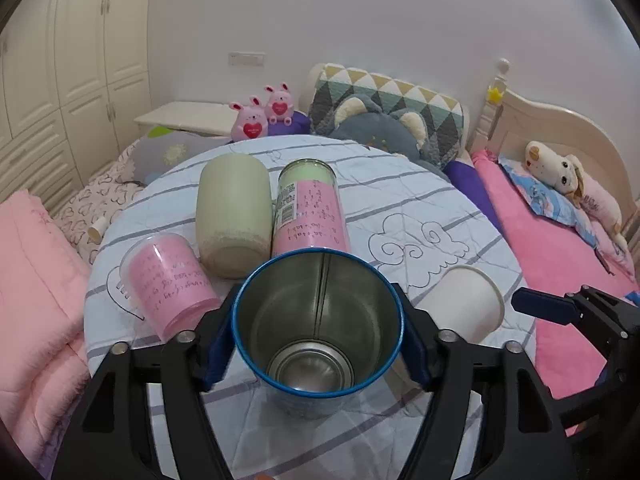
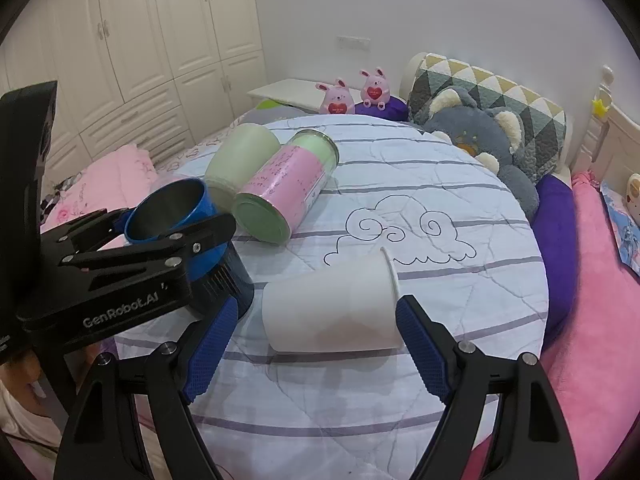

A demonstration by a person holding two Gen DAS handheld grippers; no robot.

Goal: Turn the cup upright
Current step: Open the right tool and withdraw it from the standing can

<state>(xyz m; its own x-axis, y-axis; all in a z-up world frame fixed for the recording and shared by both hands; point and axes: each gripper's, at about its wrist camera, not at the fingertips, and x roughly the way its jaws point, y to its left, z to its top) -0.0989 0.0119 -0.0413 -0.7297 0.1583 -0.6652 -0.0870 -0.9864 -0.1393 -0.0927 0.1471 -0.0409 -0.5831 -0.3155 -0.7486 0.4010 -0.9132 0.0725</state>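
Five cups are seen on the round table (image 1: 460, 184). A blue tin cup (image 1: 318, 320), upright near the front edge, is clamped by the left gripper (image 1: 318, 344). A white cup (image 2: 332, 312) lies on its side between the spread fingers of the right gripper (image 2: 312, 344), ungripped. A green cup (image 1: 234, 216), a pink-labelled jar (image 1: 310, 208) and a pink cup (image 1: 168, 284) lie toward the left edge.

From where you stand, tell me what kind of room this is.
A bedroom, most likely a child's. A bed with a cream headboard stands on the right, stuffed toys sit beside the pillows, and a tall white wardrobe fills the left wall.
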